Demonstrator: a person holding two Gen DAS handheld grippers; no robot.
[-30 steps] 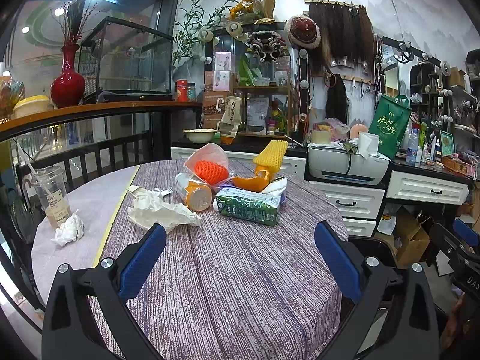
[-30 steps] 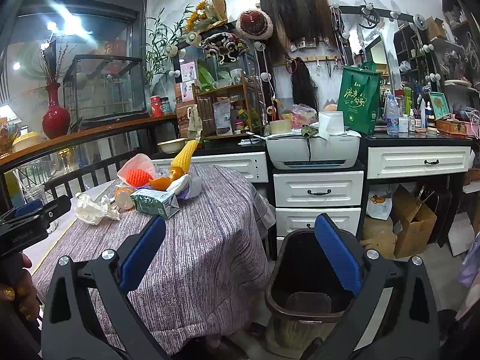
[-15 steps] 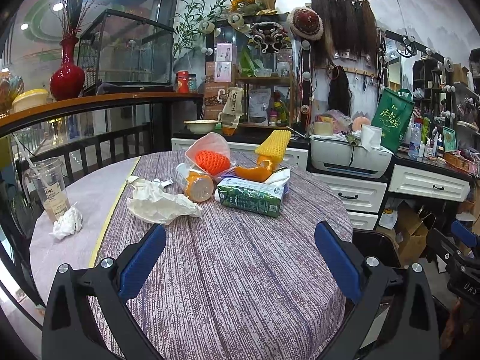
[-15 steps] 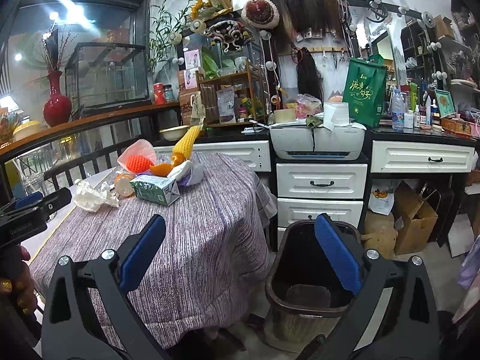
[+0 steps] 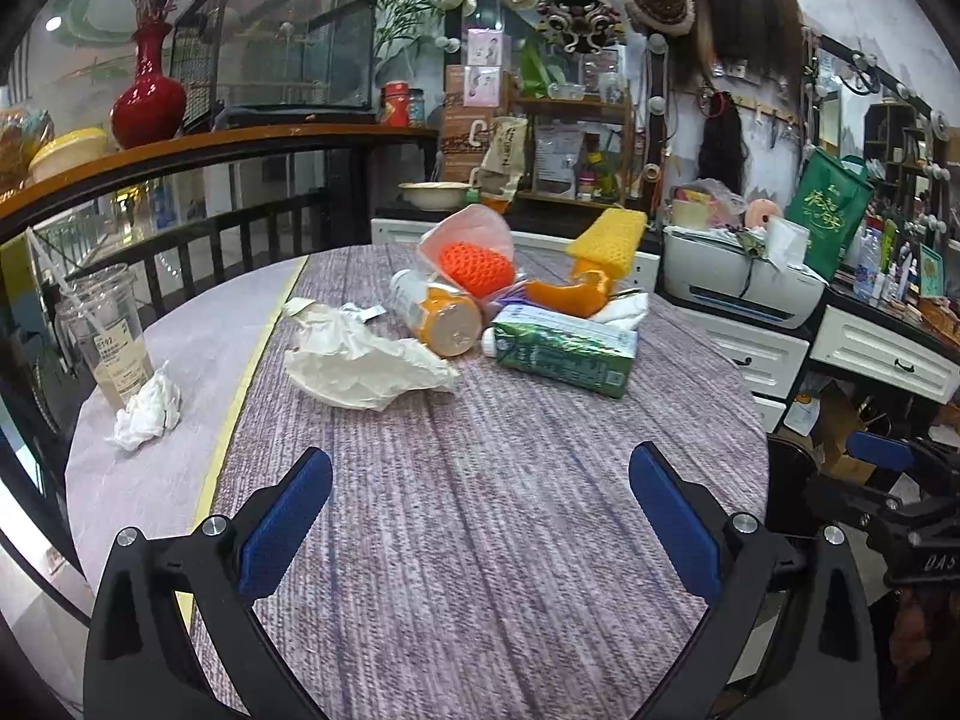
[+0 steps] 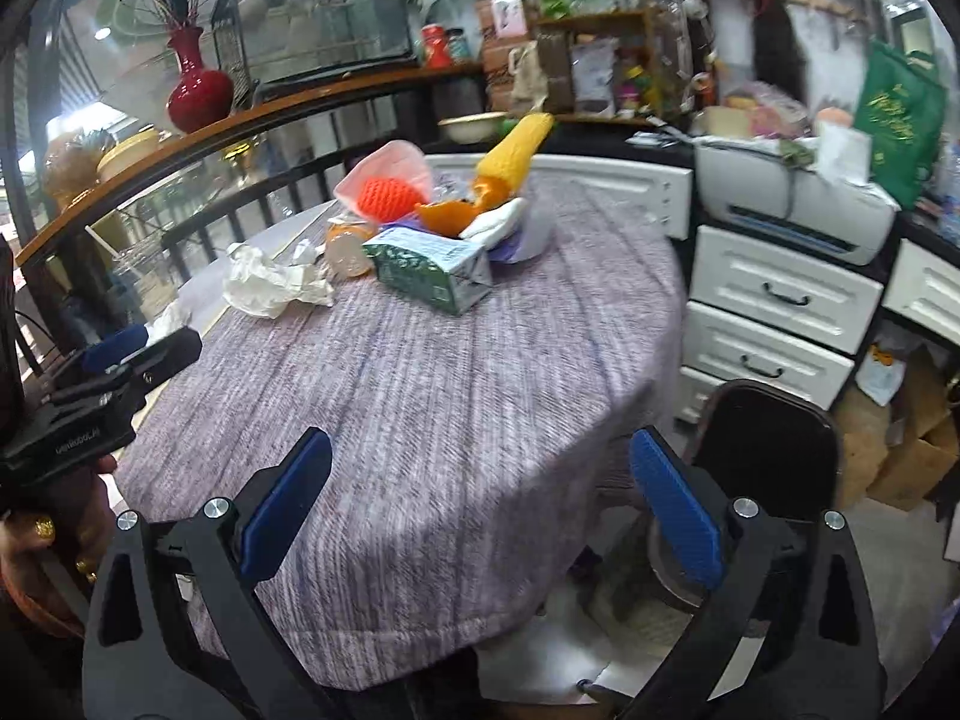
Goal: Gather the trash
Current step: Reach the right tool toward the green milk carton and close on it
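At twelve o'clock from your left gripper, jaws spread and empty, lies the carton, long axis crosswise.

Tablecloth hides part of trash bin.

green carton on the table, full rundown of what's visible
The green carton is a rectangular drink box, printed green with white patches, paperboard by the look. It lies on its side on the purple striped tablecloth, its white cap end beside the orange-lidded bottle. White tissue and orange peel sit right behind it. Neither gripper touches it.
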